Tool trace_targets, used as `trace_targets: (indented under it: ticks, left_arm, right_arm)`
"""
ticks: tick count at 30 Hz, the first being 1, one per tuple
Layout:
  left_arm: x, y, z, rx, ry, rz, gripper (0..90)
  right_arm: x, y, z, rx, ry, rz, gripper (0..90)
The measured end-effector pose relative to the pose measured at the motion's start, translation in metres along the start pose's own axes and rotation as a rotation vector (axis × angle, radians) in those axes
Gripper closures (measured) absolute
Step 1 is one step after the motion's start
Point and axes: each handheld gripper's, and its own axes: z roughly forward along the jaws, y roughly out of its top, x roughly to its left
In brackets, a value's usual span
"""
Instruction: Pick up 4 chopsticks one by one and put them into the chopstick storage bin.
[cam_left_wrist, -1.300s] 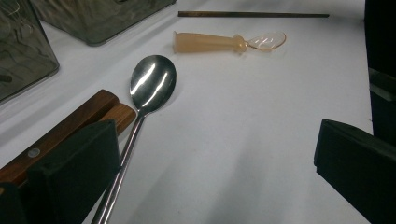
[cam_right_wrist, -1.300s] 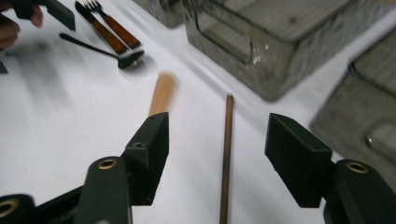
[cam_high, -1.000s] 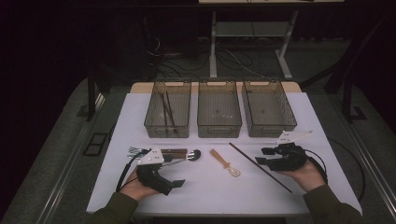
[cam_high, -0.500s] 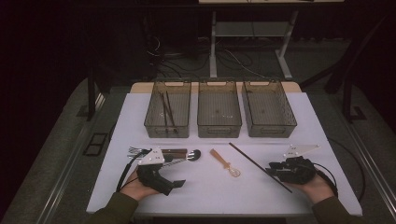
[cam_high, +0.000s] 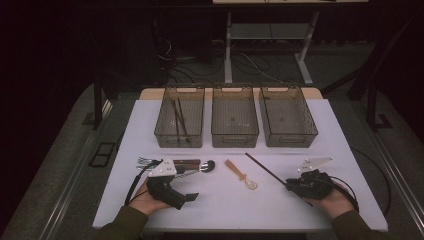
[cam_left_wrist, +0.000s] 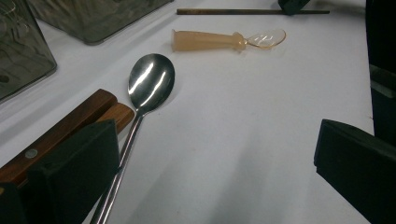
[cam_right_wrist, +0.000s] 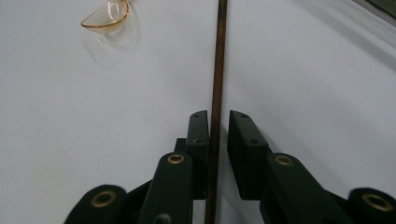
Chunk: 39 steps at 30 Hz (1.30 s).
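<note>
- Chopstick (cam_right_wrist: 217, 70), thin brown rod, lies on the white table (cam_right_wrist: 327, 93) between the right gripper (cam_right_wrist: 218, 122)'s closing black jaws, a slit left on one side.
- Left gripper (cam_left_wrist: 215, 154) gapes beside a shiny steel spoon (cam_left_wrist: 150, 84).
- Translucent amber spoon (cam_left_wrist: 229, 40) lies beyond.

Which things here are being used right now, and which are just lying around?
In use: right gripper, jaws just closing with the dark stick between them; maybe the left bin, holding similar sticks.
Lying about: steel spoon, plastic spoon, wooden handles, fork, middle bin, right bin, open left gripper.
</note>
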Motion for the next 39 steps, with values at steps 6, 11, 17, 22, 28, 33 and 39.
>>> trace_targets:
  ticks: [6, 11, 17, 22, 28, 33, 39]
  left_arm:
    - [0.000, 0.000, 0.000, 0.003, 0.001, 0.001, 0.0]
    - [0.000, 0.000, 0.000, 0.012, 0.000, 0.009, 0.0]
    - [0.001, 0.000, 0.000, 0.014, 0.000, 0.011, 0.0]
    - [0.001, 0.000, 0.000, 0.014, 0.000, 0.011, 0.0]
    - [0.001, 0.000, 0.000, 0.013, -0.001, 0.013, 0.0]
    - [0.001, 0.000, 0.001, 0.013, -0.001, 0.012, 0.0]
    - [0.001, 0.000, 0.001, 0.013, -0.002, 0.011, 0.0]
  right_arm:
    - [0.002, 0.000, 0.001, 0.000, -0.015, -0.020, 81.9]
    - [0.004, 0.000, 0.001, 0.004, -0.013, -0.020, 84.2]
    - [0.003, 0.001, 0.001, 0.005, -0.012, -0.012, 84.9]
    - [0.003, 0.002, 0.001, 0.014, -0.013, -0.007, 85.2]
    - [0.001, 0.004, -0.003, 0.002, -0.009, -0.001, 85.2]
    - [0.000, 0.006, -0.009, -0.025, 0.005, 0.011, 85.2]
    - [-0.001, 0.009, -0.016, -0.066, 0.024, 0.022, 85.2]
